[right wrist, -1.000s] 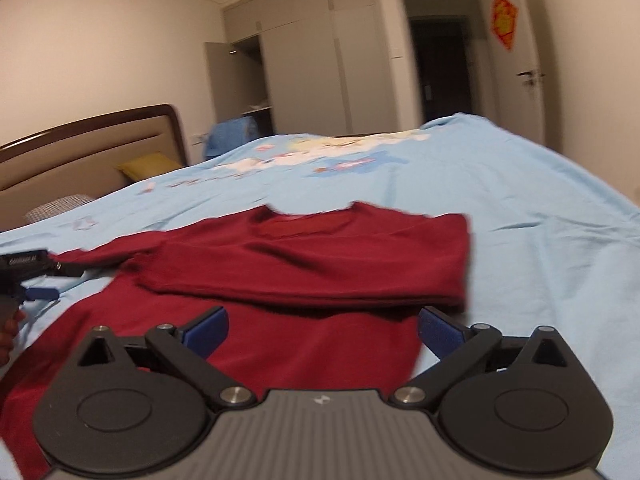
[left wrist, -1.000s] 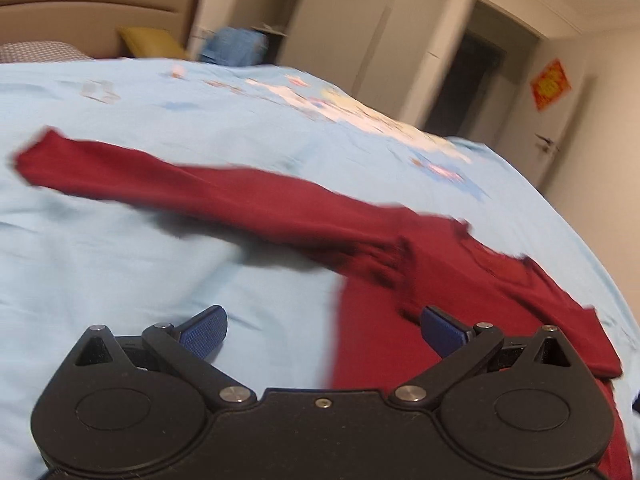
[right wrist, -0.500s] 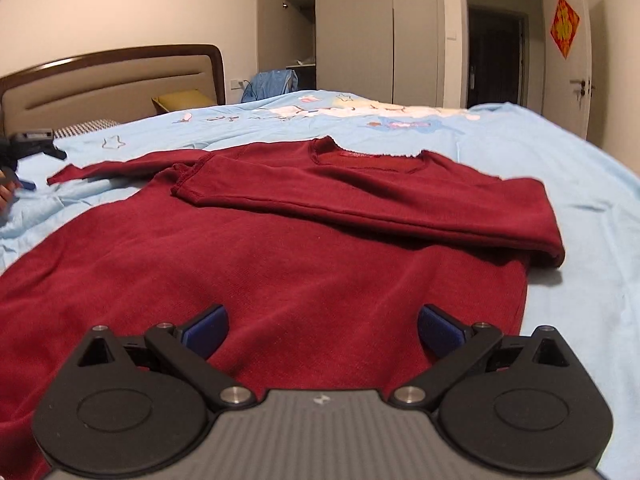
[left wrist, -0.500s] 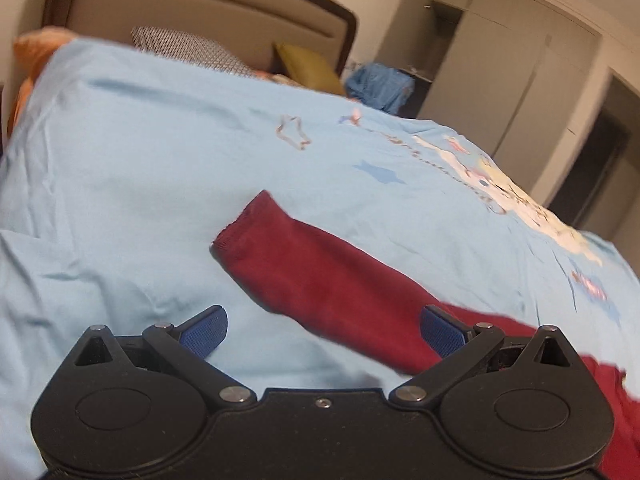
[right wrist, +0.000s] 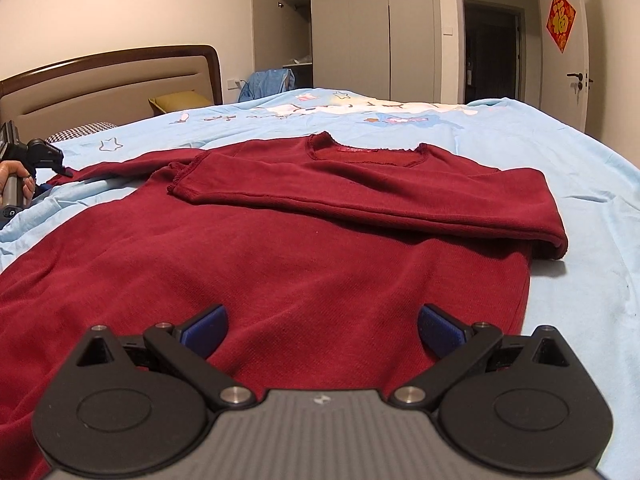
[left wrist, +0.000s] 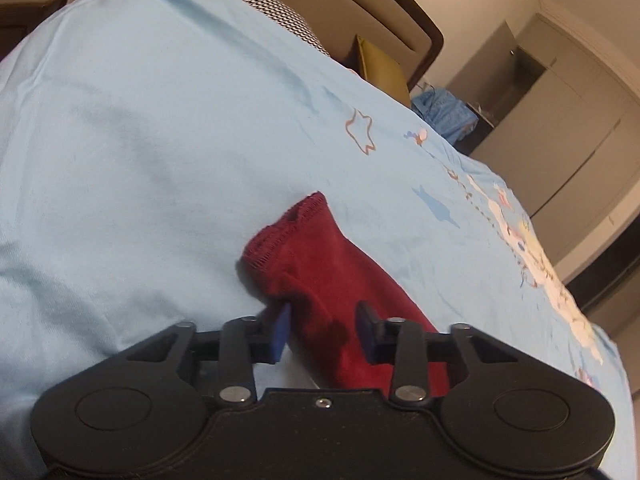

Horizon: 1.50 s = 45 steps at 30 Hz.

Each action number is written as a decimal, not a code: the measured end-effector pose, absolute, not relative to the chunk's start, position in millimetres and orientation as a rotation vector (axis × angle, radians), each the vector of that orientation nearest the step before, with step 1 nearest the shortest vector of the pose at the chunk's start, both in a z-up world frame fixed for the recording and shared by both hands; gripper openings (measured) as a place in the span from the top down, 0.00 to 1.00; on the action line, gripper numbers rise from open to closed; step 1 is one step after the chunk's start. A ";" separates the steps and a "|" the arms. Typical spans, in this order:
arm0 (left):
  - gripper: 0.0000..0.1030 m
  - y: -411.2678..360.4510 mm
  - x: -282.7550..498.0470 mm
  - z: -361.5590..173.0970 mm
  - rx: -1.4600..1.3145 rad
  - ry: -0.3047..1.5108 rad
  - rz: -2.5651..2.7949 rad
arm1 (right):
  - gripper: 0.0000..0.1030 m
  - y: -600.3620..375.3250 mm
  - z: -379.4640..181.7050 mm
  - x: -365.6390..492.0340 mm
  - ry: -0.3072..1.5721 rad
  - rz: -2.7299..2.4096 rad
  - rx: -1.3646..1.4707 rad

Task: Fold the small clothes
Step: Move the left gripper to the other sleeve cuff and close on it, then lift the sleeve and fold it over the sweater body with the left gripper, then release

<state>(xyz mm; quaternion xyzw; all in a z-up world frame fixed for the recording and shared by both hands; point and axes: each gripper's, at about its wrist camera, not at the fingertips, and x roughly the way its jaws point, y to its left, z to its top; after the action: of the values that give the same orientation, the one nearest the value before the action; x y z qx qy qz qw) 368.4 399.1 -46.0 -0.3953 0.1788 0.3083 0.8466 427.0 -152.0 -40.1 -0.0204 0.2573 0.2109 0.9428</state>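
Observation:
A dark red long-sleeved top (right wrist: 280,248) lies flat on the light blue bed sheet (right wrist: 580,200). One sleeve (right wrist: 360,188) is folded across the chest. The other sleeve (right wrist: 132,164) stretches out to the left. In the left wrist view that sleeve's cuff end (left wrist: 316,256) lies on the sheet, and my left gripper (left wrist: 322,328) has its blue pads (left wrist: 280,328) pressed against bunched sleeve fabric just behind the cuff. My right gripper (right wrist: 322,328) hovers open, low over the top's lower body near the hem. The far left of the right wrist view shows the left gripper (right wrist: 36,156) in a hand (right wrist: 16,184).
The headboard (right wrist: 120,80) stands at the far left with a yellow pillow (right wrist: 180,102) and a checked pillow (left wrist: 272,4). A blue bundle (right wrist: 268,82) sits by the open wardrobe (right wrist: 352,28). Bare sheet (left wrist: 140,140) lies left of the cuff and to the right of the top.
My left gripper swung out along the stretched sleeve to its cuff and its fingers closed in on the fabric. My right gripper dropped lower over the top's body and stayed open.

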 end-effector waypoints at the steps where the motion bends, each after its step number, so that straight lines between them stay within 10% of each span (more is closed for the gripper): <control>1: 0.85 401.4 367.3 -47.8 -0.845 0.377 0.659 | 0.00 -152.0 -40.1 427.0 0.525 0.430 -0.041; 27: 0.94 344.1 339.8 35.1 -0.620 0.179 0.623 | 0.00 -157.2 -41.2 425.5 0.503 0.443 -0.005; 45: 0.94 69.9 415.4 131.4 -0.182 0.094 0.070 | 0.00 -208.4 -47.0 423.4 0.394 0.539 0.369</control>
<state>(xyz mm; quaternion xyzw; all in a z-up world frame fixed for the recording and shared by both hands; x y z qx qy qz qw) 415.4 69.9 131.4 -0.0908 0.0467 0.0348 0.9942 423.4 -208.4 -47.0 0.1798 0.1923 0.2628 0.9282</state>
